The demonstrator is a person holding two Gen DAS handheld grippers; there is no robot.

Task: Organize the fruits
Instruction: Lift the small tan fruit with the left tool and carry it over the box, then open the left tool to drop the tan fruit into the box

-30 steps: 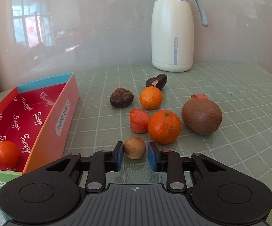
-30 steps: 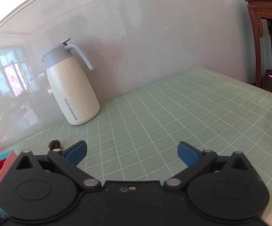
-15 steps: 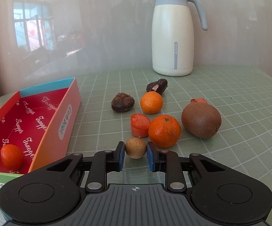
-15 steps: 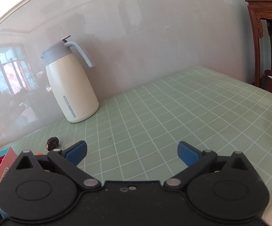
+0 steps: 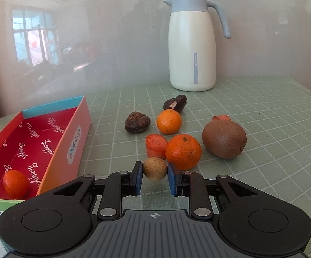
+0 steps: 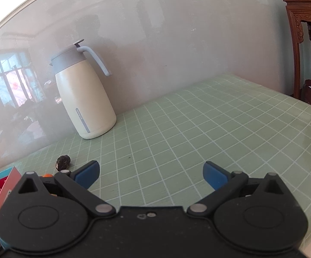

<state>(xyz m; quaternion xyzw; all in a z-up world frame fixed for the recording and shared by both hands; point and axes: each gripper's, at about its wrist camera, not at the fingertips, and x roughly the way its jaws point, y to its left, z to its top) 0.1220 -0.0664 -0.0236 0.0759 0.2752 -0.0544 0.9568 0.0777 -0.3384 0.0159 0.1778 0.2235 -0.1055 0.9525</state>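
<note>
Left hand-held gripper (image 5: 155, 177) clamped on small round tan fruit (image 5: 154, 168), on green grid-patterned desk (image 5: 263, 172), orange mandarin (image 5: 183, 151) touching at 1 o'clock. Right hand-held gripper (image 6: 151, 175) spread apart, empty.

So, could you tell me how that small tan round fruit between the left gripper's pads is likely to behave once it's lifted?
The small tan fruit looks nearly spherical, so it would probably roll if released on the table. It is much smaller than the kiwi, so likely light. The left gripper pinches it only at two sides, so it might pivot or slip out.
</note>
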